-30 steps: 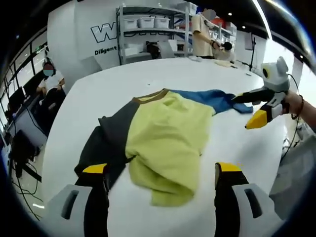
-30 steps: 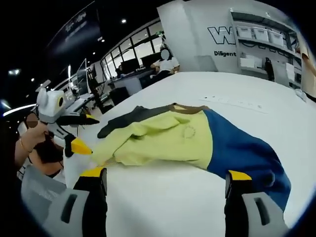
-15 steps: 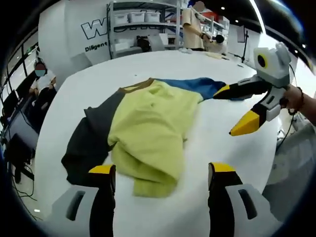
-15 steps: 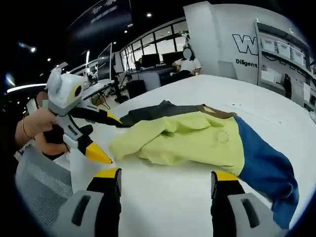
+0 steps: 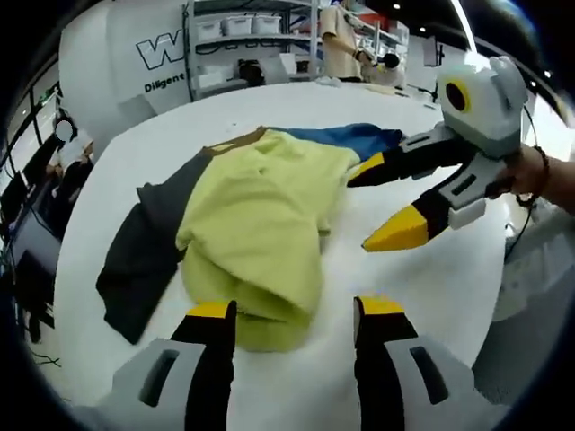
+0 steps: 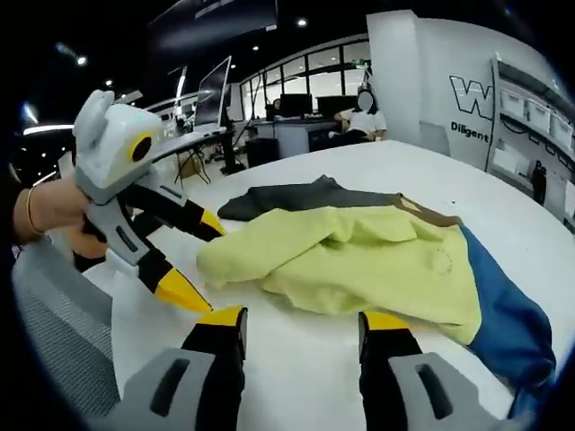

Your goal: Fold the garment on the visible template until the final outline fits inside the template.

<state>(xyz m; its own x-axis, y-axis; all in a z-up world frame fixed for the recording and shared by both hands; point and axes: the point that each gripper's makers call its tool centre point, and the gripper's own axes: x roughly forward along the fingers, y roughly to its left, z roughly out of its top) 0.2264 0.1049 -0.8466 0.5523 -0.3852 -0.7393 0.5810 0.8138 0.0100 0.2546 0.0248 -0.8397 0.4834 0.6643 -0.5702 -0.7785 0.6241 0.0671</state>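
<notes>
Shirt: where it lies crumpled on the white table (image 5: 135, 126), the shirt (image 5: 256, 224) shows a yellow-green middle, a dark grey sleeve to one side and a blue sleeve to the other, with a brown collar at the far edge.
Left tool: in the left gripper view the left tool (image 5: 292, 314) rises from the bottom with its yellow-tipped jaws spread, the near bunched hem of the shirt lying between and just beyond the tips; whether they touch the cloth cannot be told.
Right tool, seen from the left: the right tool (image 5: 377, 202) reaches in from the right, jaws spread, its upper tip at the shirt's right edge near the blue sleeve and its lower tip over bare table.
Right tool, own view: the right tool (image 6: 301, 319) has its jaws parted, with the yellow-green cloth (image 6: 359, 265) just past the tips.
Left tool, seen from the right: the left tool (image 6: 193, 256) comes in from the left, held in a hand (image 6: 49, 206), jaws apart, one tip at the folded yellow edge.
Change from half a second ago: both tools are closer to the shirt, and the shirt looks more bunched toward the middle.
Surroundings: metal shelves (image 5: 252, 45) with bins and a standing person (image 5: 337, 40) lie beyond the table; a seated person (image 6: 364, 117) and desks with monitors (image 6: 216, 90) are well apart from it.
</notes>
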